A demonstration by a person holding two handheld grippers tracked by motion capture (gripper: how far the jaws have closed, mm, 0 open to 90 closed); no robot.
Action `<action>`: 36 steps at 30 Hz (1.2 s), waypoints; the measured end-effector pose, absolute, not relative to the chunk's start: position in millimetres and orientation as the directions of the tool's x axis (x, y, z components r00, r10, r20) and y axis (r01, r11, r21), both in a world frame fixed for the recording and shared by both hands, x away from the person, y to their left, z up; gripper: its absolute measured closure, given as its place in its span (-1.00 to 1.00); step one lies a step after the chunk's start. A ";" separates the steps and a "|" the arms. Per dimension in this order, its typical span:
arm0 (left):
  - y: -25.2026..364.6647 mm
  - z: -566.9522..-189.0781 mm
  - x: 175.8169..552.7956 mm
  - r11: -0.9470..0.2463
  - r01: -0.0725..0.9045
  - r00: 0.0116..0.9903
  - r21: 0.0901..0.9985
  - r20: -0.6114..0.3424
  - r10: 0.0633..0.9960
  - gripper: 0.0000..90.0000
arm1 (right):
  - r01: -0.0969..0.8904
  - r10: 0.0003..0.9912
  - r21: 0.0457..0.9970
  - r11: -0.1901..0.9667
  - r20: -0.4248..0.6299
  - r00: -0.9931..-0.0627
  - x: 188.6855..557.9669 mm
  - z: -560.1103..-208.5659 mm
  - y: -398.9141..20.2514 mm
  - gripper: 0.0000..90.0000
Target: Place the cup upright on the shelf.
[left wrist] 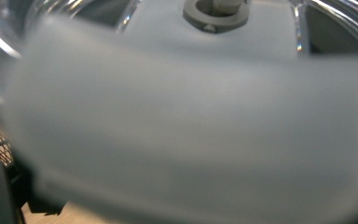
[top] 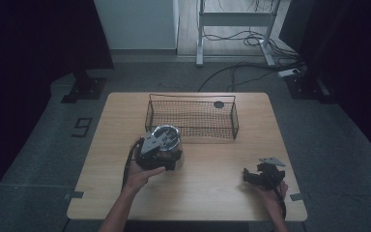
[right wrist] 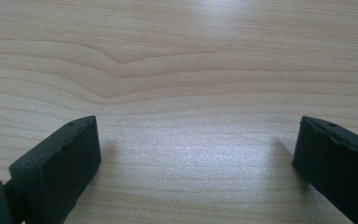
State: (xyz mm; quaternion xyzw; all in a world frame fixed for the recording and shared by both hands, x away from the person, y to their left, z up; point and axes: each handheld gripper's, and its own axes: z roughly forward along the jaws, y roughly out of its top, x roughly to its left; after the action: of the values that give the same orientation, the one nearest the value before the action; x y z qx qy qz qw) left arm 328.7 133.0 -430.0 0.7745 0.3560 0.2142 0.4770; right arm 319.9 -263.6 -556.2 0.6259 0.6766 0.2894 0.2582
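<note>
Right gripper (top: 257,177) sits low at the table's (top: 212,193) near right edge, jaws spread wide, nothing between them. Left gripper (top: 157,157) is at the jar (top: 168,140); its grip can't be made out. Jar stands just before the basket (top: 192,116).

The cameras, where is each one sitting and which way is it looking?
High view: above the table, looking down; both forearms, left gripper at a shiny pot, basket behind.
Left gripper view: on that gripper, right up against the pot.
Right gripper view: on the right gripper, facing bare table; jaws wide apart.
High and left views share the pot.
</note>
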 end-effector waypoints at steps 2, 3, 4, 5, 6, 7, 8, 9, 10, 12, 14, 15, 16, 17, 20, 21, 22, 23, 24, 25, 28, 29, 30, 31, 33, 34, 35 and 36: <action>132.9 -429.1 329.9 -0.291 0.345 0.654 0.892 -0.006 0.756 -0.91 | 0.698 0.996 0.715 0.049 0.013 -0.083 319.9 -556.2 -263.6 -0.99; 132.7 -428.5 330.8 -0.288 0.344 0.653 0.894 -0.008 0.757 -0.91 | 0.697 0.996 0.715 0.049 0.013 -0.083 319.9 -556.2 -263.6 -0.99; 133.0 -427.2 332.5 -0.288 0.343 0.652 0.894 -0.006 0.758 -0.91 | 0.697 0.996 0.715 0.049 0.013 -0.083 319.9 -556.2 -263.6 -0.99; 132.9 -426.6 333.2 -0.283 0.344 0.651 0.896 -0.010 0.759 -0.91 | 0.697 0.996 0.715 0.049 0.013 -0.083 319.9 -556.2 -263.6 -0.99; 133.1 -425.8 334.2 -0.283 0.342 0.652 0.896 -0.009 0.758 -0.91 | 0.697 0.996 0.715 0.049 0.013 -0.083 319.9 -556.2 -263.6 -0.99; 133.1 -425.8 334.2 -0.283 0.342 0.652 0.896 -0.009 0.758 -0.91 | 0.697 0.996 0.715 0.049 0.013 -0.083 319.9 -556.2 -263.6 -0.99; 133.2 -424.6 335.8 -0.282 0.341 0.652 0.897 -0.009 0.758 -0.91 | 0.697 0.996 0.715 0.049 0.013 -0.083 319.9 -556.2 -263.6 -0.99; 133.4 -423.9 336.6 -0.286 0.339 0.652 0.896 -0.005 0.758 -0.91 | 0.697 0.996 0.715 0.049 0.013 -0.083 319.9 -556.2 -263.6 -0.99; 133.5 -423.4 337.4 -0.287 0.338 0.652 0.897 -0.003 0.758 -0.91 | 0.697 0.996 0.715 0.049 0.013 -0.083 319.9 -556.2 -263.6 -0.99; 133.4 -422.3 339.3 -0.284 0.337 0.652 0.898 -0.005 0.758 -0.91 | 0.697 0.996 0.716 0.050 0.012 -0.084 319.9 -556.3 -263.7 -0.99; 133.9 -421.3 341.5 -0.284 0.336 0.652 0.898 -0.005 0.758 -0.91 | 0.697 0.996 0.716 0.050 0.012 -0.084 320.0 -556.3 -263.7 -0.99; 133.6 -420.9 342.4 -0.278 0.338 0.650 0.899 -0.010 0.759 -0.91 | 0.697 0.996 0.716 0.051 0.012 -0.084 320.0 -556.3 -263.7 -0.99; 134.0 -420.4 343.6 -0.282 0.336 0.652 0.899 -0.006 0.759 -0.91 | 0.697 0.996 0.716 0.050 0.012 -0.084 320.0 -556.3 -263.7 -0.99; 134.0 -420.4 343.6 -0.282 0.336 0.652 0.899 -0.006 0.759 -0.91 | 0.697 0.996 0.716 0.050 0.012 -0.084 320.0 -556.3 -263.7 -0.99; 134.3 -419.0 347.1 -0.279 0.337 0.650 0.899 -0.007 0.760 -0.91 | 0.697 0.996 0.716 0.051 0.012 -0.084 320.0 -556.3 -263.7 -0.99; 135.0 -418.4 348.9 -0.277 0.340 0.649 0.899 -0.011 0.761 -0.91 | 0.697 0.996 0.716 0.050 0.012 -0.084 320.0 -556.3 -263.7 -0.99; 135.3 -418.1 350.0 -0.273 0.344 0.648 0.899 -0.017 0.761 -0.91 | 0.697 0.996 0.715 0.050 0.012 -0.084 320.0 -556.3 -263.7 -0.99; 135.3 -418.1 350.0 -0.273 0.344 0.648 0.899 -0.017 0.761 -0.91 | 0.697 0.996 0.715 0.050 0.012 -0.084 320.0 -556.3 -263.7 -0.99; 135.8 -417.4 351.6 -0.270 0.345 0.648 0.899 -0.020 0.762 -0.91 | 0.696 0.996 0.716 0.051 0.012 -0.084 320.0 -556.3 -263.7 -0.99; 136.2 -416.8 352.6 -0.272 0.346 0.647 0.898 -0.018 0.763 -0.91 | 0.697 0.996 0.716 0.050 0.012 -0.084 320.0 -556.3 -263.7 -0.99; 137.4 -414.5 356.5 -0.268 0.348 0.640 0.899 -0.019 0.768 -0.91 | 0.697 0.996 0.715 0.049 0.013 -0.083 319.9 -556.2 -263.6 -0.99; 137.4 -414.5 356.5 -0.268 0.348 0.640 0.899 -0.019 0.768 -0.91 | 0.697 0.996 0.715 0.049 0.013 -0.083 319.9 -556.2 -263.6 -0.99; 138.2 -413.0 359.8 -0.263 0.354 0.640 0.898 -0.027 0.768 -0.91 | 0.697 0.996 0.715 0.049 0.013 -0.083 320.0 -556.2 -263.6 -0.99; 138.5 -412.2 361.3 -0.259 0.356 0.639 0.898 -0.032 0.768 -0.91 | 0.697 0.996 0.715 0.049 0.013 -0.083 320.0 -556.2 -263.6 -0.99; 138.7 -410.3 363.8 -0.260 0.353 0.636 0.899 -0.027 0.771 -0.91 | 0.697 0.996 0.715 0.049 0.013 -0.083 319.9 -556.2 -263.6 -0.99; 138.5 -409.3 365.0 -0.260 0.352 0.635 0.899 -0.025 0.772 -0.91 | 0.697 0.996 0.715 0.049 0.013 -0.083 320.0 -556.2 -263.6 -0.99; 138.4 -408.3 366.1 -0.259 0.350 0.634 0.900 -0.024 0.773 -0.91 | 0.697 0.996 0.715 0.049 0.013 -0.083 319.9 -556.2 -263.6 -0.99; 138.4 -407.2 367.0 -0.259 0.348 0.633 0.901 -0.022 0.774 -0.91 | 0.698 0.996 0.715 0.049 0.013 -0.083 319.9 -556.2 -263.6 -0.99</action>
State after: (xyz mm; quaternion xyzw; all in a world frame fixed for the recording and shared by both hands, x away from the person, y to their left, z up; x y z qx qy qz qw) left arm 367.0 138.4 -407.2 0.7625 0.3678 0.2192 0.4850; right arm 319.9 -263.6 -556.2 0.6261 0.6764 0.2894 0.2583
